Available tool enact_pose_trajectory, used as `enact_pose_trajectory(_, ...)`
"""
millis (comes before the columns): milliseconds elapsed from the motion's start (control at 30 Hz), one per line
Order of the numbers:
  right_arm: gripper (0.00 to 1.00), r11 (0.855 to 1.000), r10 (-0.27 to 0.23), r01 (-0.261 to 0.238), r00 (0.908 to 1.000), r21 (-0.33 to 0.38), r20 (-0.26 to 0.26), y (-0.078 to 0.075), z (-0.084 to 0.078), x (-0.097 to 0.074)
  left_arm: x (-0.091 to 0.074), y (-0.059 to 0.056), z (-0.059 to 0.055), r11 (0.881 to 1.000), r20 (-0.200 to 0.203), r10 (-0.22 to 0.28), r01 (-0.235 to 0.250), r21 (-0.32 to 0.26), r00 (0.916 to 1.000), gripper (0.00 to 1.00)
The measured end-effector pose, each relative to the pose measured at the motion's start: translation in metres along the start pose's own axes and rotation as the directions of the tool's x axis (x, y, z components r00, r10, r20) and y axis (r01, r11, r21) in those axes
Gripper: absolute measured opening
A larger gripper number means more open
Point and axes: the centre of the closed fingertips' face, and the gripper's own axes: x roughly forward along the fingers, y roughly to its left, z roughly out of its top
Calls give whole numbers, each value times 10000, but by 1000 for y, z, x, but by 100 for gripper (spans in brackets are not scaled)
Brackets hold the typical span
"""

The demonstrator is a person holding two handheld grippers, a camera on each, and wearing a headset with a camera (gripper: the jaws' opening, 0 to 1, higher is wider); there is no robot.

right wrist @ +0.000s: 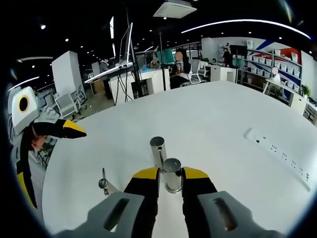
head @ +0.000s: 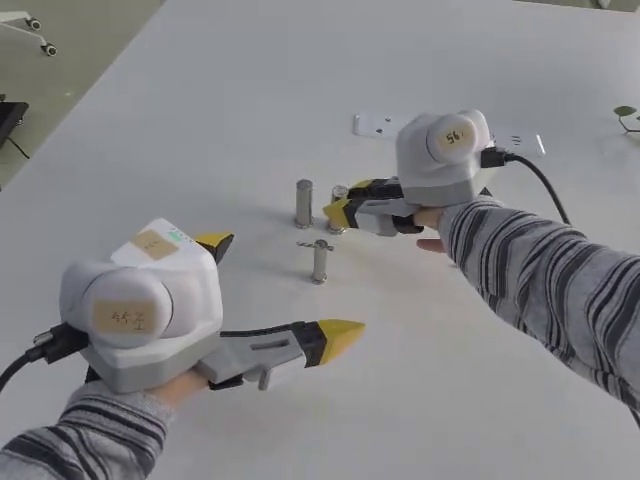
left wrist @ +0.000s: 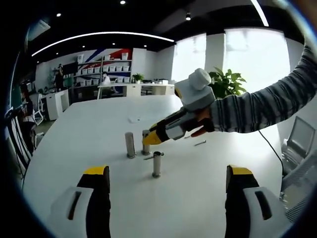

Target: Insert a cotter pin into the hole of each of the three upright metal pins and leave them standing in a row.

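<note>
On a white office table point(head: 200, 100), left hand-held gripper point(head: 280, 284) gapes; right hand-held gripper point(right wrist: 171, 174) clamps a metal pin point(right wrist: 172, 164).

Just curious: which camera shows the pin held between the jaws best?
Right gripper view: the pin stands close, between the jaws. Head view and left gripper view show it small, partly hidden by the right hand-held gripper.

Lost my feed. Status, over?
Left tongs open, idle. Right tongs shut on middle pin. Near pin has cotter; far pin bare. Nothing blocking.
</note>
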Motion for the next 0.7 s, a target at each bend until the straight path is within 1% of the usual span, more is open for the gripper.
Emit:
enact_pose_trajectory(33, 9, 9999, -128, 128, 9999, -3, 8, -2, 0, 0, 0, 0, 0, 10000, -17, 28, -28, -57, 10000, 97)
enact_pose_trajectory(67, 9, 10000, -72, 72, 10000, 22, 44, 0, 1, 0, 0, 0, 0, 9999, 14, 72, -72, -81, 10000, 97)
enact_pose_trajectory(167, 9, 9997, -223, 222, 9996, 58, 147, 1, 1, -1, 0, -1, 0, 9999, 53, 66, -66, -97, 10000, 96)
enact_pose_trajectory(200, 9, 9997, -263, 264, 9996, -18, 137, 2, 1, -1, 0, -1, 0, 10000, 44, 42, -41, -61, 10000, 96)
enact_pose_trajectory(233, 8, 9985, -439, 442, 9990, -318, 87, 1, 2, -2, 0, -2, 0, 10000, 40, 6, -6, -41, 10000, 96)
enact_pose_trajectory(333, 8, 9970, -587, 582, 9982, -515, -76, 4, 2, -3, -1, -4, -1, 10000, 66, -16, 16, 47, 10000, 98)
enact_pose_trajectory(433, 8, 9962, -785, 782, 9969, -376, -72, 2, 2, -5, -2, -5, -4, 10000, -35, 3, -2, 57, 10000, 98)
enact_pose_trajectory(500, 8, 9960, -862, 864, 9962, -206, 75, 1, 5, -8, -3, -5, -4, 10000, -38, 1, 0, 79, 10000, 98)
enact_pose_trajectory(567, 8, 9953, -959, 960, 9954, -137, 80, 1, 7, -11, -4, -5, -4, 10000, -24, 12, -12, 72, 10000, 98)
enact_pose_trajectory(667, 8, 9915, -1195, 1198, 9928, -500, 80, -3, 9, -16, -5, -5, -3, 9999, -10, 56, -56, 89, 10000, 98)
enact_pose_trajectory(700, 8, 9910, -1231, 1234, 9924, -512, 85, -3, 9, -18, -6, -5, -2, 9999, -7, 58, -58, 88, 10000, 98)
